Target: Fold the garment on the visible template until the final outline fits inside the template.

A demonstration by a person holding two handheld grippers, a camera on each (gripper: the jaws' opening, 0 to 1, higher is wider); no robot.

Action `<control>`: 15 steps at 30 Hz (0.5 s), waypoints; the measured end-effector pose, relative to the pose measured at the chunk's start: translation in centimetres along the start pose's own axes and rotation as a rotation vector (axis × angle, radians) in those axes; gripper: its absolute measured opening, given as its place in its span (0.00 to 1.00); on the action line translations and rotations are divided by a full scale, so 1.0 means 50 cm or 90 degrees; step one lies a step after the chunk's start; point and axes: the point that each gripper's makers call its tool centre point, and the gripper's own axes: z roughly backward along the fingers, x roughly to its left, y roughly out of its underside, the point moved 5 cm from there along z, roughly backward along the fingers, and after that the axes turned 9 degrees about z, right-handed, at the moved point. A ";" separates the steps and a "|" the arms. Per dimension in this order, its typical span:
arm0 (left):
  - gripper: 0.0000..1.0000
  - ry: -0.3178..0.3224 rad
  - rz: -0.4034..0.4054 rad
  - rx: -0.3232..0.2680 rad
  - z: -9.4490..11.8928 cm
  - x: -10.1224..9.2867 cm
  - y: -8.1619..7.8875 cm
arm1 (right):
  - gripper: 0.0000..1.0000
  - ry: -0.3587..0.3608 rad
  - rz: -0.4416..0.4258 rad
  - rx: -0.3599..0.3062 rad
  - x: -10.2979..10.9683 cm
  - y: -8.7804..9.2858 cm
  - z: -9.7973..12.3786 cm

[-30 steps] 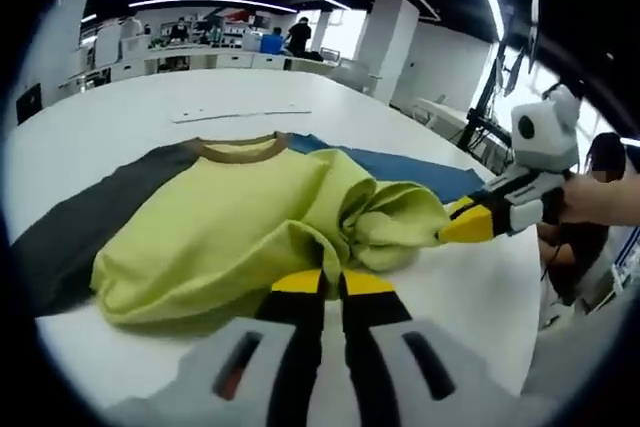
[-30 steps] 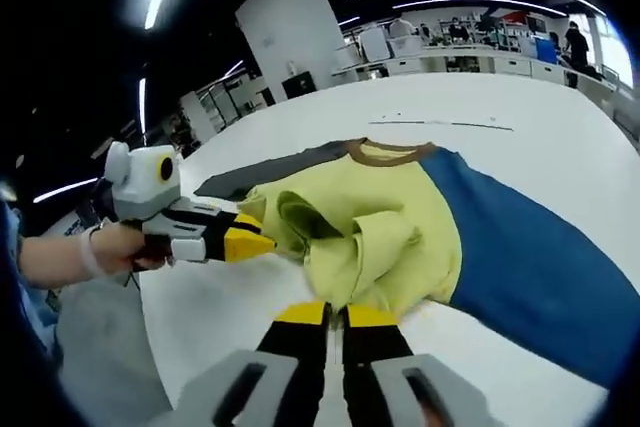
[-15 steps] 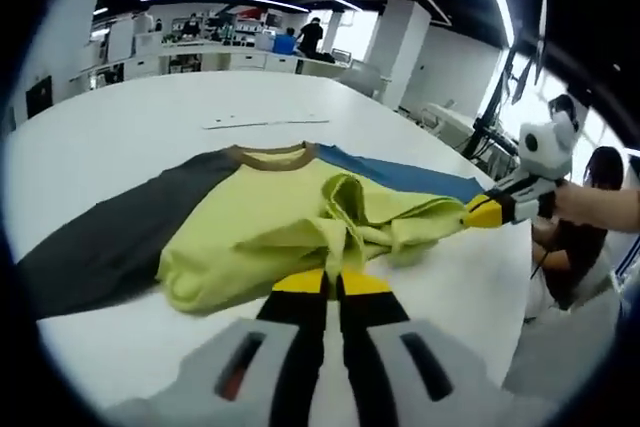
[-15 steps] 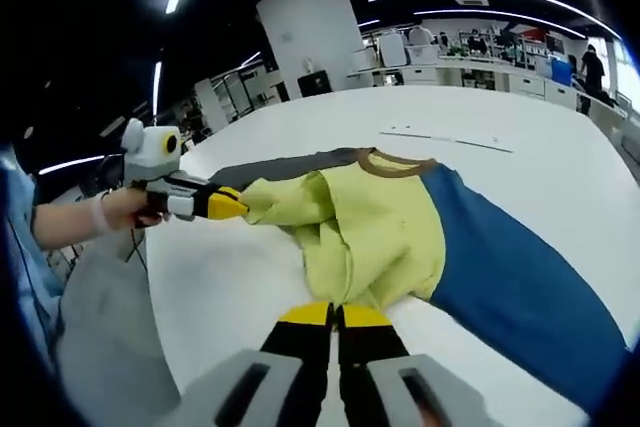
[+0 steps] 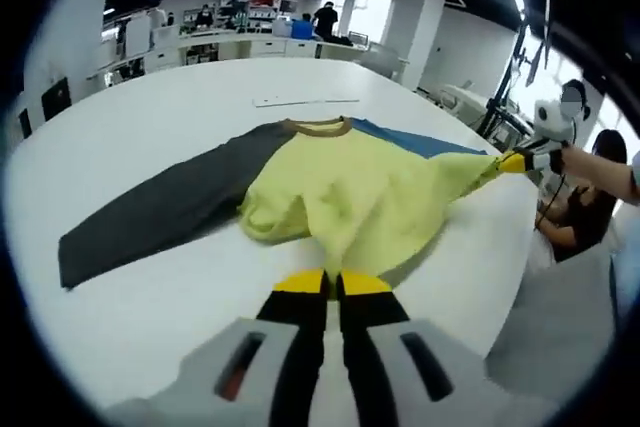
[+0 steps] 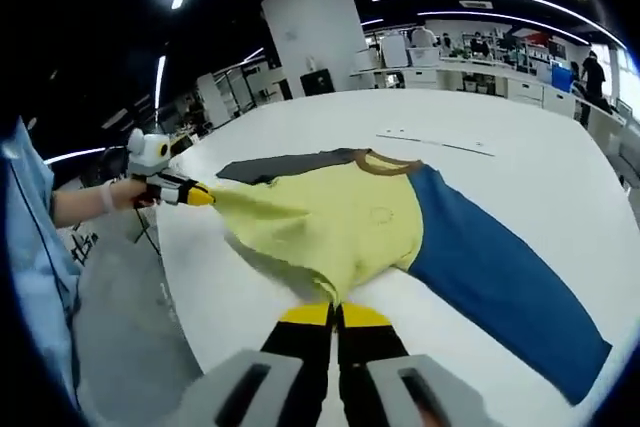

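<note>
On the white office table [image 5: 130, 127], our left gripper [image 5: 332, 285] and right gripper [image 6: 335, 315] each pinch the hem of the yellow-bodied shirt with grey and blue sleeves [image 6: 350, 227], stretched flat; we judge folding barely begun.

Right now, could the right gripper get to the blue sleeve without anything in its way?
Probably yes. The blue sleeve lies flat and uncovered on the white table, with nothing on it. But the right gripper is shut on the hem of the yellow shirt body, so it would have to let go first.
</note>
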 end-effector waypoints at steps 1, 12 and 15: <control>0.01 -0.003 0.001 0.002 0.007 0.004 0.003 | 0.00 -0.008 0.005 0.002 0.009 -0.003 0.004; 0.01 -0.036 0.012 0.067 0.077 0.027 0.073 | 0.00 -0.089 0.173 0.079 0.098 -0.005 0.016; 0.01 -0.045 0.020 0.081 0.086 0.034 0.092 | 0.00 -0.111 0.205 0.102 0.119 0.001 0.013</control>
